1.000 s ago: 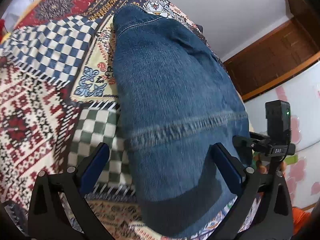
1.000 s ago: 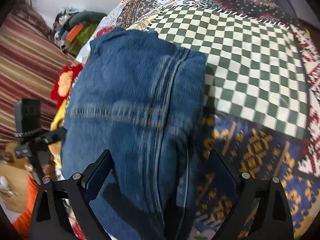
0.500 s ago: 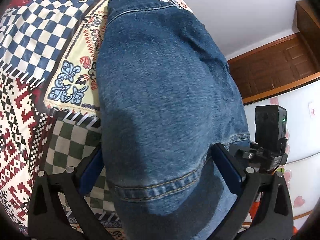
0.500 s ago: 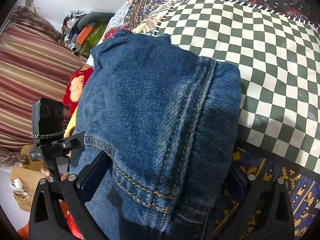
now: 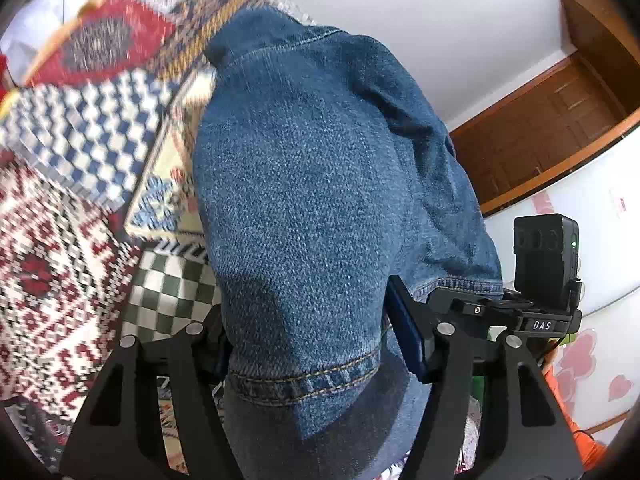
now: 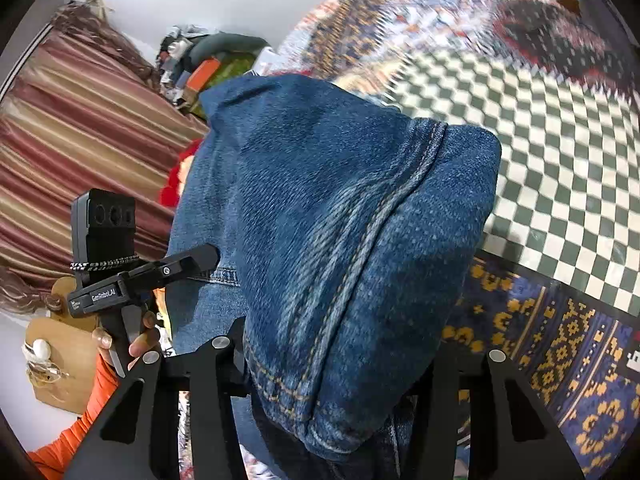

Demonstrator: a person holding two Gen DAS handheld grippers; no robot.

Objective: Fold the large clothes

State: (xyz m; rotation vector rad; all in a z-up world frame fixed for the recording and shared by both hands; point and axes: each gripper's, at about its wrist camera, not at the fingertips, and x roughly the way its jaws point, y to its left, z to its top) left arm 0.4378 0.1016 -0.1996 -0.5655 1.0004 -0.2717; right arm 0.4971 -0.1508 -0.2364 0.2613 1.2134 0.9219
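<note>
Blue denim jeans [image 5: 312, 200] cover the fingertips of the left gripper [image 5: 316, 340] and right gripper [image 6: 336, 352], hiding their grip. The patchwork bedspread [image 5: 72, 128] is motion-blurred. The jeans' lower part runs off both views' bottom edges.

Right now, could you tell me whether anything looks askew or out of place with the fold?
Nothing stands out. The jeans are doubled over, one end gripped by the left gripper and right gripper, the rest trailing onto the patchwork quilt. No tears or stains show.
</note>
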